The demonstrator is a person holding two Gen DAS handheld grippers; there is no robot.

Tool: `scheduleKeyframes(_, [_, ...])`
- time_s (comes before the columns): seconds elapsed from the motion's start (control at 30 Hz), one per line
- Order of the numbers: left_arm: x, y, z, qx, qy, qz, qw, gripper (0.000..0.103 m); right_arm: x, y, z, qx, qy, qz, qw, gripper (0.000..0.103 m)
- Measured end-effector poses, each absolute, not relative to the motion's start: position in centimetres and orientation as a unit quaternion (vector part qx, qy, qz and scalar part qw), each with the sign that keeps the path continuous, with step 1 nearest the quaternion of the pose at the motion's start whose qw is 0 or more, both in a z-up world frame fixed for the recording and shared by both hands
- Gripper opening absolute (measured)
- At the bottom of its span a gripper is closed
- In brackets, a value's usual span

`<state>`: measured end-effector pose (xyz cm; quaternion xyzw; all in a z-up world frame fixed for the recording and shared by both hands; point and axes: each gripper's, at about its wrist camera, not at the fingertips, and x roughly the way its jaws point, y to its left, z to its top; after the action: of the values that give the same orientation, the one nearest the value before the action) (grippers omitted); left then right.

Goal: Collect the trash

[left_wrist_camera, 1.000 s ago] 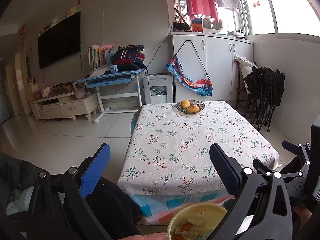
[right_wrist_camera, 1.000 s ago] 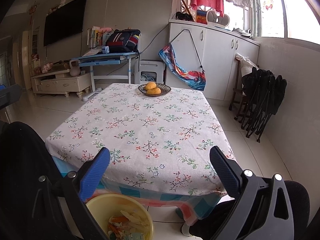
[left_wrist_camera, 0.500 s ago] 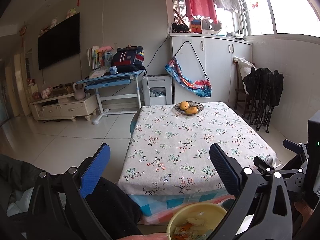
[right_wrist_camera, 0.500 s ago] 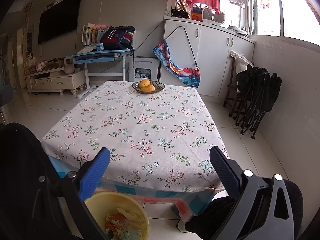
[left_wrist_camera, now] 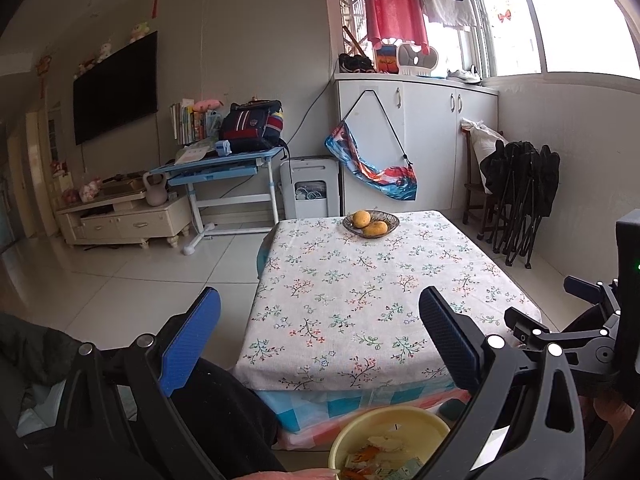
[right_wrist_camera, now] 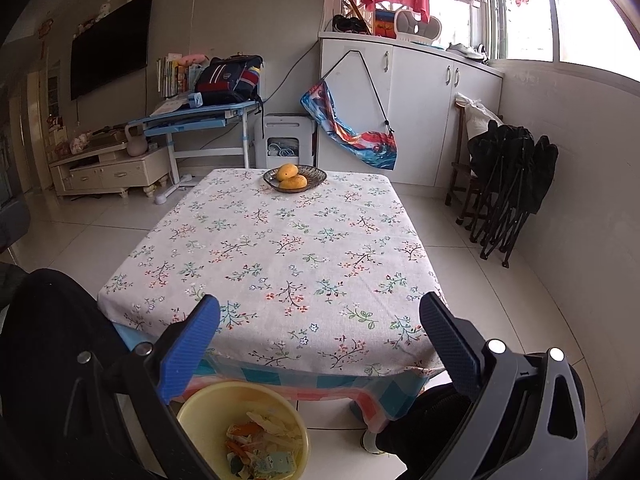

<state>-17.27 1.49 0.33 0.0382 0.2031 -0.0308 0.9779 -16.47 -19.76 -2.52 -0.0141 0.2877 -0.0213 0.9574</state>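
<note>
A yellow bin with scraps and wrappers inside stands on the floor at the near edge of the table; it also shows in the left wrist view. My left gripper is open and empty, held above the table's near left corner. My right gripper is open and empty above the table's near edge. The right gripper's body shows at the right of the left wrist view.
A low table with a floral cloth carries a dark bowl of two oranges at its far end. Folded black chairs lean on the right wall. A blue desk and white cabinets stand behind.
Both views have shifted slightly: the table sits a little lower and nearer in the right wrist view. Both grippers stay open and empty.
</note>
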Motion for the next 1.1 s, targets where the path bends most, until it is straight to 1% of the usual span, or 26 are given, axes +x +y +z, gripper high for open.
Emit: scheduleKeyframes(1.1, [-17.94, 0.99, 1.31, 0.039, 0.196, -0.034, 0.979, 0.096, -17.20, -19.14, -1.55, -0.023, 0.274, -0.015, 0.961, 0.096])
